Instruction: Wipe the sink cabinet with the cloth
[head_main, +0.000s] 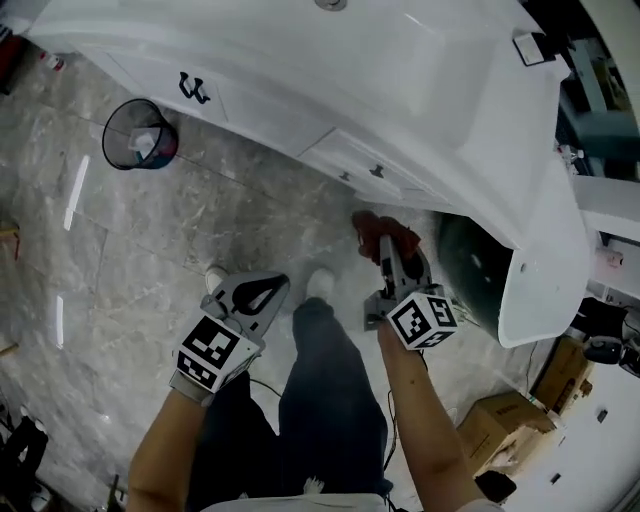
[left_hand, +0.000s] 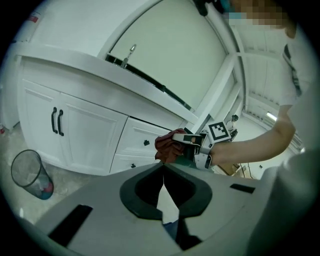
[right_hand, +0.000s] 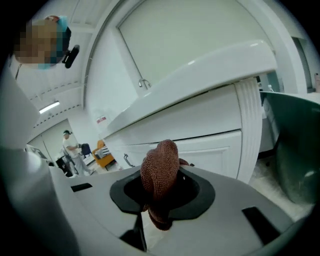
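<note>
Grey marbled floor (head_main: 150, 230) runs under the white sink cabinet (head_main: 345, 155), with a wastebasket (head_main: 140, 136) standing off to the left. The right gripper (head_main: 386, 250) has its jaws clamped on the reddish-brown cloth (head_main: 388, 230) — bunched up, held just before the cabinet's drawer fronts, contact unclear. The left gripper (head_main: 265, 292) hangs low over the floor, jaws pressed together on nothing.

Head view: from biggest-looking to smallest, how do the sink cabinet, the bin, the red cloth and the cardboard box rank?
1. Sink cabinet, by far the largest.
2. Cardboard box and bin: they look about alike, too close to rank.
3. Cloth, the smallest.
</note>
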